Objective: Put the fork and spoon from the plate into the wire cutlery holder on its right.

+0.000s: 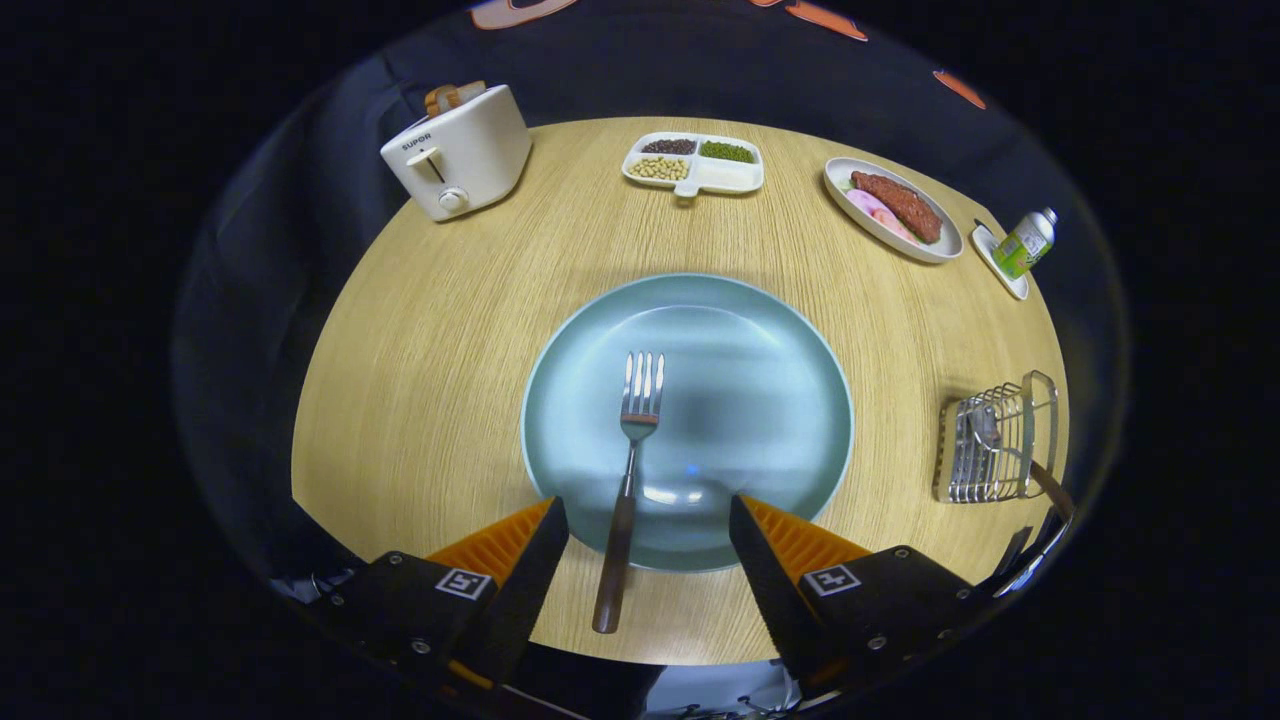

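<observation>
A pale blue plate lies on the round wooden table just ahead of my fingers. On it rests a fork with a dark wooden handle, tines pointing away and the handle hanging over the plate's near rim. My gripper is open, and the fork's handle lies in the gap between the two fingers without touching either. To the right of the plate stands the wire cutlery holder. A spoon with a wooden handle sits inside it, the handle sticking out toward me.
A white toaster stands at the far left of the table. At the back are a divided dish of beans and an oval dish of food. A small bottle on a coaster sits at the far right edge.
</observation>
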`<state>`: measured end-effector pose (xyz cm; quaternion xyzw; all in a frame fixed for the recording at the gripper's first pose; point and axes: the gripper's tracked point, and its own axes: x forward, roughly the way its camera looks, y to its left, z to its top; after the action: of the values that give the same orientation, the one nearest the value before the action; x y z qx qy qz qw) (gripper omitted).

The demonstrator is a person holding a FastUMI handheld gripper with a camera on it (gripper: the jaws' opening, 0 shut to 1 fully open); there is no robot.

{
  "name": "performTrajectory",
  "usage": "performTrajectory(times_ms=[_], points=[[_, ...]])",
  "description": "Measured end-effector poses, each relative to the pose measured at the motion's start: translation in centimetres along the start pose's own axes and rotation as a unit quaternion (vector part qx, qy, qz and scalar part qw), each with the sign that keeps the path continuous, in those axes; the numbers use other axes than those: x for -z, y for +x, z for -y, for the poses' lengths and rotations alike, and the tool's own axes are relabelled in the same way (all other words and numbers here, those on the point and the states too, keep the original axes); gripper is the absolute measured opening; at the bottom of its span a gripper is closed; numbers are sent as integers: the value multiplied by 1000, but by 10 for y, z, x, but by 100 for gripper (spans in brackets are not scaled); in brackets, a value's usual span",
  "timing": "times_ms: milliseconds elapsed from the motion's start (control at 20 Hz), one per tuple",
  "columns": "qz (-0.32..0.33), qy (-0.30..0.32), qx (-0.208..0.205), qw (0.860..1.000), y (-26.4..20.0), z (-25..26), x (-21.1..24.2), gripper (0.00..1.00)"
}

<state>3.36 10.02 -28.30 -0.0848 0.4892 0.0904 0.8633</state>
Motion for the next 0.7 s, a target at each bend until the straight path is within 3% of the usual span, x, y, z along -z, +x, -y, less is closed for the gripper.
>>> performTrajectory(times_ms=[400,650,700], points=[[-3,5,4,1000,19,1,-1,72],[-13,1,-11,1000,25,-12,5,28],[-11,8,-7,1000,26,-11,3,23]])
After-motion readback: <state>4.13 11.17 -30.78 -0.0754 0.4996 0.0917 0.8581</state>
